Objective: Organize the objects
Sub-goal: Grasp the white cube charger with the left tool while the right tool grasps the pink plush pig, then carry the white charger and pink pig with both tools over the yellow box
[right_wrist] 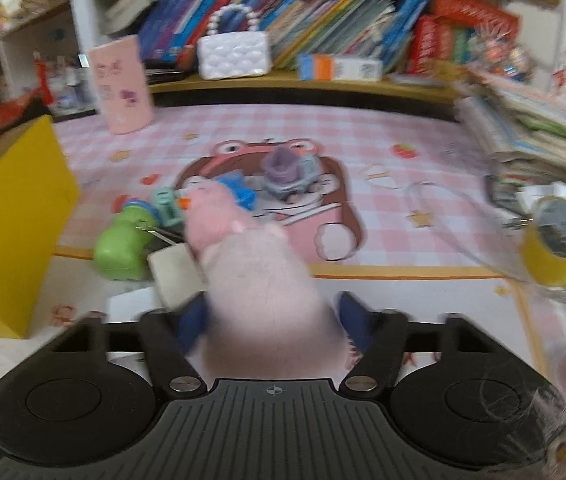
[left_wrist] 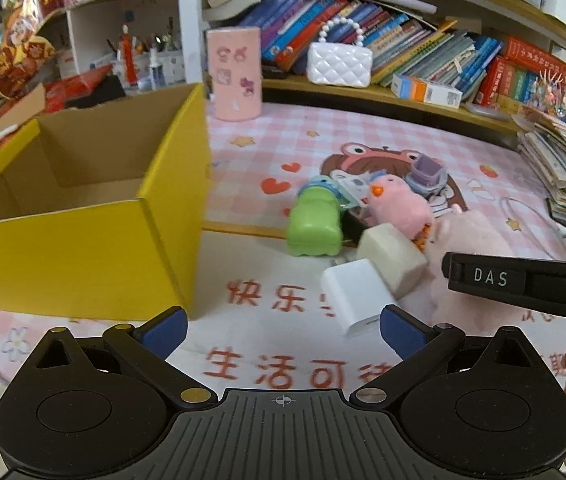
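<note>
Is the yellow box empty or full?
Empty, as far as it shows: the yellow box stands open on top, and only bare brown cardboard shows inside. Its near wall hides part of the floor.

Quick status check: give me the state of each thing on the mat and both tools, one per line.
Yellow box: upright, open-topped, looks empty.
Left tool: open, nothing between its pads.
Right tool: closed on the pale pink plush.
Pink chick: sitting in the toy pile.
Green toy: lying on the mat.
White charger: lying flat.
Tape roll: on its side.
</note>
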Tool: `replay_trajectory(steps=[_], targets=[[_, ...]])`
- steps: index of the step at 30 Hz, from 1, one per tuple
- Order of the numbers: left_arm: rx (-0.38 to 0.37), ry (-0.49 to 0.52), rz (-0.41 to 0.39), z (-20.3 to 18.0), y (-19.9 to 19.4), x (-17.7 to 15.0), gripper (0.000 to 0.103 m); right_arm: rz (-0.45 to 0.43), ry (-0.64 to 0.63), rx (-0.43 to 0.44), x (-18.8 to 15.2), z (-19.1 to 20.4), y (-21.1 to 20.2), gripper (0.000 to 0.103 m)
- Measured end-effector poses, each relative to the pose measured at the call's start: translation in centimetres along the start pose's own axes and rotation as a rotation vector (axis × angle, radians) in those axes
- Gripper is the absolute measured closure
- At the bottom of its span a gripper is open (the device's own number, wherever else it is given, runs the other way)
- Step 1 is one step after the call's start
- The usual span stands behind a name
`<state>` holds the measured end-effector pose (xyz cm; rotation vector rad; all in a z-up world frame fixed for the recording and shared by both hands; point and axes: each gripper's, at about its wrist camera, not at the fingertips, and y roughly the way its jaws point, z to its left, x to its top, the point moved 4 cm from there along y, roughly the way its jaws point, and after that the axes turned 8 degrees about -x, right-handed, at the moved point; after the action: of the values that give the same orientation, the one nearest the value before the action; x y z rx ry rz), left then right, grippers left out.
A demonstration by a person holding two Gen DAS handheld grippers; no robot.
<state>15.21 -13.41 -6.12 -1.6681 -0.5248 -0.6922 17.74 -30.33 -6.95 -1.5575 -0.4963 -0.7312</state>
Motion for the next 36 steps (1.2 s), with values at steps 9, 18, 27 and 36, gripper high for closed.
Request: replay_trajectory(steps=[9, 18, 27, 36], targets=[[-0.052, 0.027, 0.058, -3.4, 4.6, 1.2, 0.009, -0.065, 0.115, 0.034, 1.6, -3.6, -2.3, 0.049], [-0.042, 0.066, 0.121, -4.3, 7.8, 0.9, 0.035, -0.050, 0.109, 0.045, 0.9, -4.1, -2.9, 0.049], [-0.112, 0.097, 0.124, -3.3, 6.3, 0.4, 0.057, -0.109, 0.121, 0.001, -0.2, -3.2, -5.6, 0.049], [-0.183, 0.085, 0.088, 0.7, 2.3, 0.5, 0.060, -0.100, 0.195, -0.078, -2.1, -0.6, -7.8, 0.049]])
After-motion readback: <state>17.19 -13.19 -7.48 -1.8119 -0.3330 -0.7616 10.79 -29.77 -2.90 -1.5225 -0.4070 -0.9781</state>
